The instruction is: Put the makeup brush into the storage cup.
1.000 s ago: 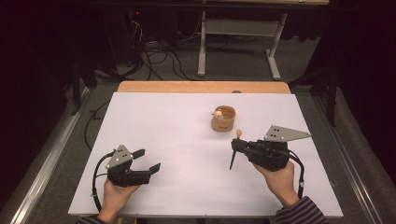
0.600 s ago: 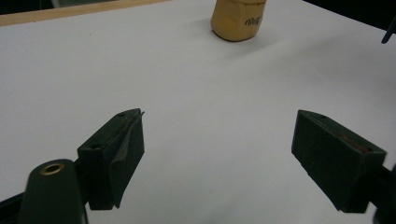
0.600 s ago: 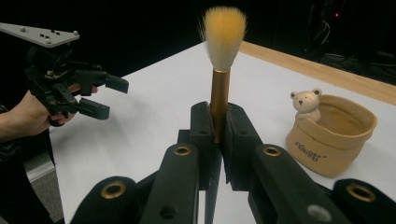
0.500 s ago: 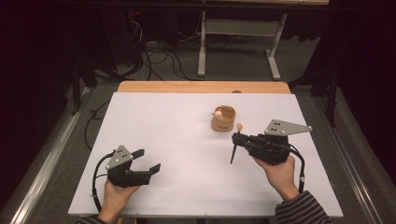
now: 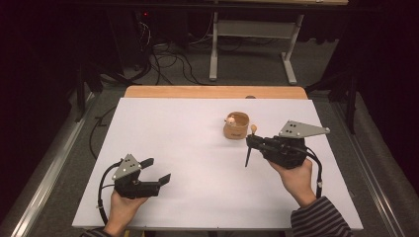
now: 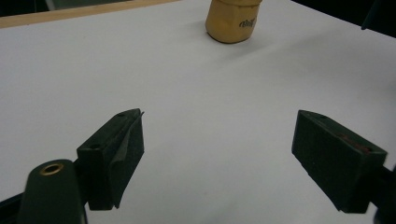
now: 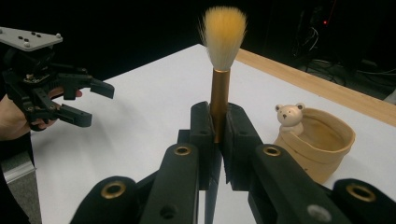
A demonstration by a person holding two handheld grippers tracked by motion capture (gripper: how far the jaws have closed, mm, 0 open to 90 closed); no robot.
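My right gripper (image 5: 252, 142) is shut on a brush (image 5: 247, 157) with a dark handle, a gold ferrule and pale orange bristles. In the right gripper view the brush (image 7: 220, 88) stands upright between the pads, bristles up. A tan ceramic cup (image 5: 236, 129) with a small bear figure (image 7: 289, 116) on its rim stands just left of and beyond the brush tip. My left gripper (image 5: 157, 170) rests near the front left of the table, open with nothing between its fingers (image 6: 121, 154). The cup (image 6: 231, 21) shows far ahead in the left gripper view.
A white sheet (image 5: 188, 138) covers the table, with a wooden strip (image 5: 212, 92) along the far edge. Beyond it are a desk frame (image 5: 252, 54) and cables on a dark floor. The left gripper (image 7: 97, 105) also appears at left in the right gripper view.
My right gripper has shifted slightly away from the person, bringing the brush tip closer to the cup. The left gripper has stayed put.
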